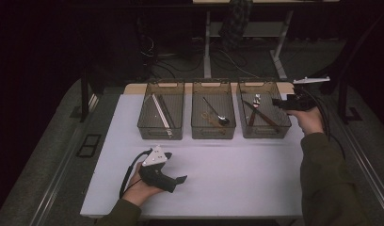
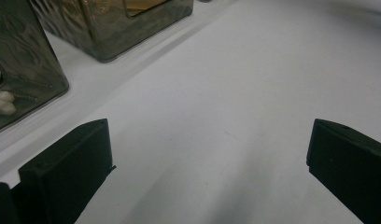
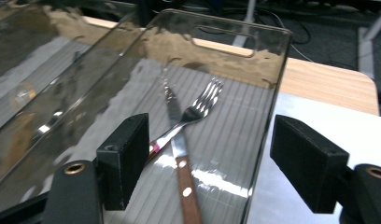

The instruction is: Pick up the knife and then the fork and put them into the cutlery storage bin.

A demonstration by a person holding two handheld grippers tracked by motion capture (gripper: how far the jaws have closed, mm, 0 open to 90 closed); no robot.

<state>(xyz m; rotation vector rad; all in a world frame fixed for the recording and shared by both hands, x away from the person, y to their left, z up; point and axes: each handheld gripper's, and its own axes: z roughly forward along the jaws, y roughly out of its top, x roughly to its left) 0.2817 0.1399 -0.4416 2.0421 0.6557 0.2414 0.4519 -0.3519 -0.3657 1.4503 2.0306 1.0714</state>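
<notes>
1. Fork (image 3: 198, 109) and knife (image 3: 181, 158) lie crossed in the right-hand bin (image 1: 264, 109) of three smoky clear bins, at about 1 o'clock on the worktop (image 1: 237, 174); in the right gripper view the fork's tines point toward the bin's far wall and the wooden-handled knife runs under it, with the fork's handle passing behind the left jaw.
2. Nearest me, at about 7 o'clock, the left hand-held gripper (image 1: 180, 179) sits low over the white worktop in the person's left hand (image 1: 140, 190), its cable looping off to the left. In its own view the jaws stand wide apart with nothing but bare worktop between them (image 2: 207, 154).
3. Farther out, at about 2 o'clock, the right hand-held gripper (image 1: 277, 102) is held up by the right hand (image 1: 308, 117) at the right edge of the right-hand bin, pointing in toward it. Its jaws are spread wide and grip nothing (image 3: 207, 158); the bin's near-right wall passes between them.
4. Middle bin (image 1: 213, 110), at 12 o'clock, holds a spoon (image 1: 217, 113).
5. Left bin (image 1: 161, 110), at 11 o'clock, holds long thin pale sticks (image 1: 159, 110); I cannot tell what they are.
6. Beyond the bins, a strip of bare wood (image 3: 328, 84) shows at the worktop's far edge, then dark floor with cables and table legs.
</notes>
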